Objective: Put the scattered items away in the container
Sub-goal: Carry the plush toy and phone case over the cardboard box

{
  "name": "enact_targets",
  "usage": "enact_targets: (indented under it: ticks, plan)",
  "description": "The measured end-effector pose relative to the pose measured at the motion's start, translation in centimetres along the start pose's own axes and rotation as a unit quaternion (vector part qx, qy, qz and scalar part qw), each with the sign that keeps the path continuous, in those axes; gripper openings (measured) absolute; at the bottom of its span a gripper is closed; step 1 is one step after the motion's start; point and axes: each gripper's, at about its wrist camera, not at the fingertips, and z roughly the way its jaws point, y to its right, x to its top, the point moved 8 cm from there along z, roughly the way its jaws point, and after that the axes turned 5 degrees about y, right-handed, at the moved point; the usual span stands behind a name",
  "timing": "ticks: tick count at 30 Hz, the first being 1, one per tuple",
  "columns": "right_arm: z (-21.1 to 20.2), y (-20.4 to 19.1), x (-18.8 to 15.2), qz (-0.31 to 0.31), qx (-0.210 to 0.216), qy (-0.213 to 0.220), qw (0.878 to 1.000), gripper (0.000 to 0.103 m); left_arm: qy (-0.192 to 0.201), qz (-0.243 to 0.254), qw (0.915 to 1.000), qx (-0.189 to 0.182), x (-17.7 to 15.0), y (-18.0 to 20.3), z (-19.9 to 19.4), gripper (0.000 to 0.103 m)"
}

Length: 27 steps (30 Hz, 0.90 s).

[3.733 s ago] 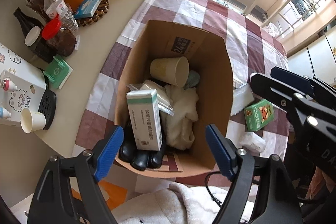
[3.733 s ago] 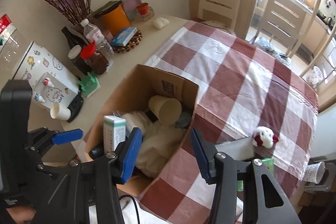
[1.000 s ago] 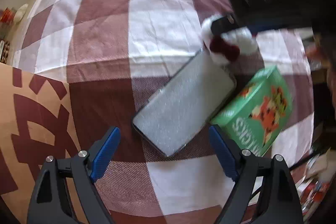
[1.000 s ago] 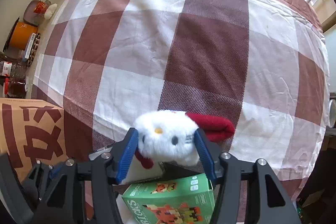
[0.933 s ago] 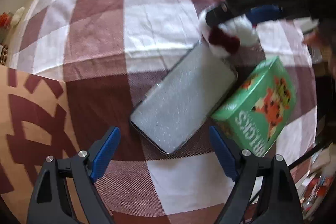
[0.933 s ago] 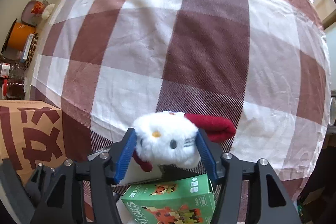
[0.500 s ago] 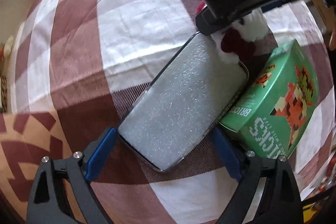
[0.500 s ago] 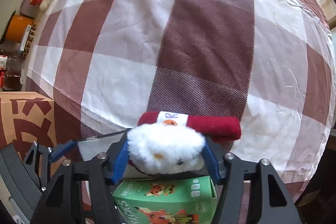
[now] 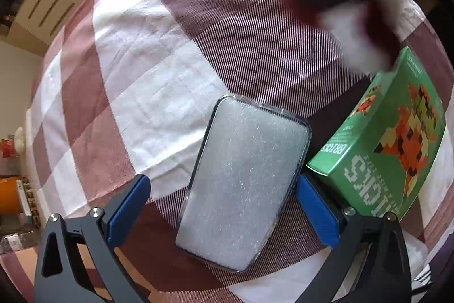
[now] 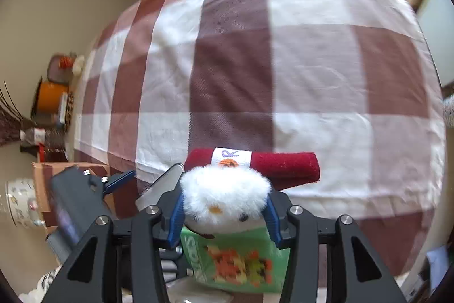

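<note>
The left gripper (image 9: pixel 220 210) points straight down, its jaws opening wide, while the right gripper (image 10: pixel 224 217) tilts downward, its jaws closing and pads pressing

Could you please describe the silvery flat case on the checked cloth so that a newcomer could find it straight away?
On the red-and-white checked tablecloth, look between the blue pads of the left tool, whose jaws are opening around it. There lies the glittery case, flat, with rounded corners. Unlike the green bricks box beside it, it is plain silver-grey, without print.

Both the left gripper (image 9: pixel 221 206) and right gripper (image 10: pixel 224 215) have black frames, blue finger pads and silver screws.
</note>
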Motion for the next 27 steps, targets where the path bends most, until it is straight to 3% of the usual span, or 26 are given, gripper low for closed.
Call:
enact_targets:
  ticks: [2, 4, 6, 10, 14, 20, 27]
  plan:
    - [-1.7, 0.8, -0.4, 0.022, 0.008, 0.014, 1.000, 0.047, -0.012, -0.035, 0.9988, -0.033, -0.2, -0.6, 0.4, 0.102]
    - [-2.2, 0.2, -0.9, 0.037, 0.012, 0.027, 0.999, 0.048, -0.022, -0.083, 0.9933, -0.078, -0.6, -1.1, 0.5, 0.089]
    - [-3.6, 0.8, -1.5, 0.052, 0.015, 0.040, 0.998, 0.048, -0.020, -0.092, 0.9927, -0.075, -0.6, -1.4, 0.2, 0.081]
    - [-5.6, 1.6, -2.6, 0.073, 0.018, 0.061, 0.995, 0.048, -0.023, -0.104, 0.9907, -0.085, -0.6, -1.2, -0.2, 0.079]
    - [-7.4, 2.3, -3.5, 0.080, 0.018, 0.074, 0.994, 0.048, -0.027, -0.151, 0.9803, -0.124, -1.3, -0.7, -1.2, 0.077]
    - [-8.2, 2.0, -4.8, 0.071, 0.009, 0.078, 0.994, 0.048, -0.023, -0.150, 0.9824, -0.108, -2.6, 0.4, -3.3, 0.076]
    - [-9.5, 0.2, -6.7, 0.045, 0.004, 0.085, 0.995, 0.048, 0.012, -0.155, 0.9830, -0.097, -3.0, 0.0, -6.5, 0.075]
